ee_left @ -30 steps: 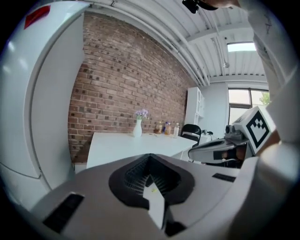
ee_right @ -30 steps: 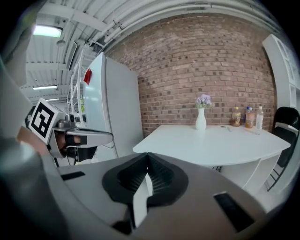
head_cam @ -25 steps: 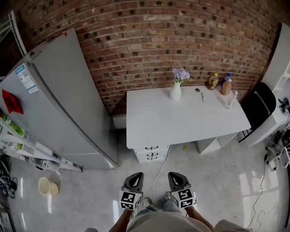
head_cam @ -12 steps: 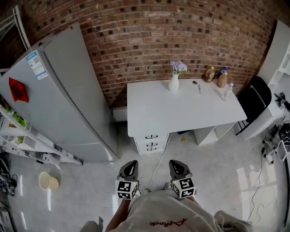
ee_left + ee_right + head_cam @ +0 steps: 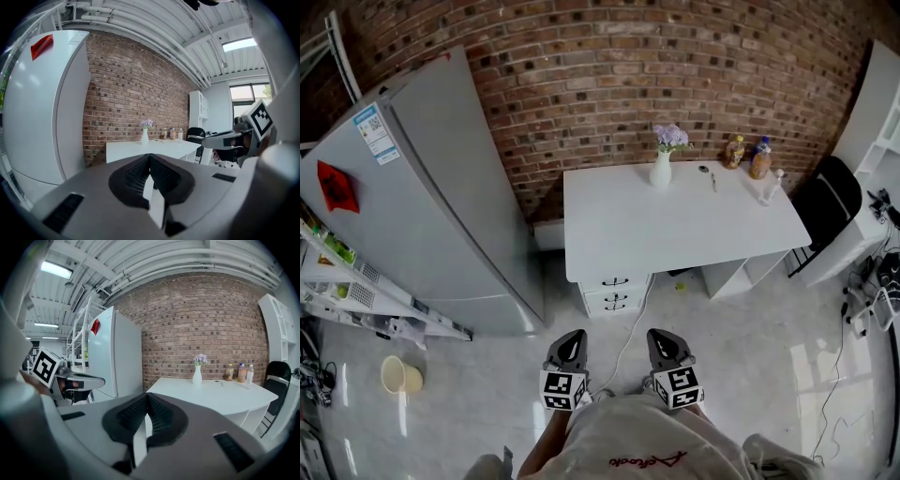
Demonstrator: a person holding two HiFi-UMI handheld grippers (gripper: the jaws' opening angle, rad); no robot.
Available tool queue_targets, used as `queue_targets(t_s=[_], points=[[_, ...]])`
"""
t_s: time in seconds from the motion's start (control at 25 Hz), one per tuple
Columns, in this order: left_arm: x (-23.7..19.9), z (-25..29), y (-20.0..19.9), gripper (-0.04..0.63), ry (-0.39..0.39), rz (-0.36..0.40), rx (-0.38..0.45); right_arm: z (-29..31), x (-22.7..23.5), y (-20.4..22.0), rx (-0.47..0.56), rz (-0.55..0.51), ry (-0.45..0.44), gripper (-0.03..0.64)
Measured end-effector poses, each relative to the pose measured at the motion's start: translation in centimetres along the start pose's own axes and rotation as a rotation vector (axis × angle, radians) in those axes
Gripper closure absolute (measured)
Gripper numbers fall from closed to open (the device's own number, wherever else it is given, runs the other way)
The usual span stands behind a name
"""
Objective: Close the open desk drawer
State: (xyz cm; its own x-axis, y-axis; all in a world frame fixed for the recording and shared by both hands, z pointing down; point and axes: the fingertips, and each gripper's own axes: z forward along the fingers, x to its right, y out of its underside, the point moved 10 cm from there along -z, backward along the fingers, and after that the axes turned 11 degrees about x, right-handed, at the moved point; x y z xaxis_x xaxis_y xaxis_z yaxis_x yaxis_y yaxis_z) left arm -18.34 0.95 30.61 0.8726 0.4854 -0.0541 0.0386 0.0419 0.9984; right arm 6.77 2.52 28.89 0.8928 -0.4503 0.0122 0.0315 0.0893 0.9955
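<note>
A white desk stands against the brick wall, with a stack of drawers under its left end. Their fronts with dark handles show just below the desk's front edge, and from here I cannot tell which one stands open. My left gripper and right gripper are held side by side close to my body, well short of the desk, both shut and empty. The left gripper points toward the desk in its own view. The right gripper also faces the desk.
A tall grey fridge stands left of the desk. On the desktop are a vase of flowers and bottles. A black chair is at the right. A white cable runs across the floor from the drawers.
The head view has shifted, so the desk sits slightly higher and my shirt fills the bottom edge. Both grippers have come up a little in the picture, still shut.
</note>
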Motion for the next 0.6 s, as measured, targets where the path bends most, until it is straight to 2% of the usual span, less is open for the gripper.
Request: queue_targets(t_s=[0.6], points=[[0.58,-0.51,-0.18,0.583,0.004,-0.007,-0.013,0.32,-0.78,0.51,-0.016,-0.006,-0.019,0.6]])
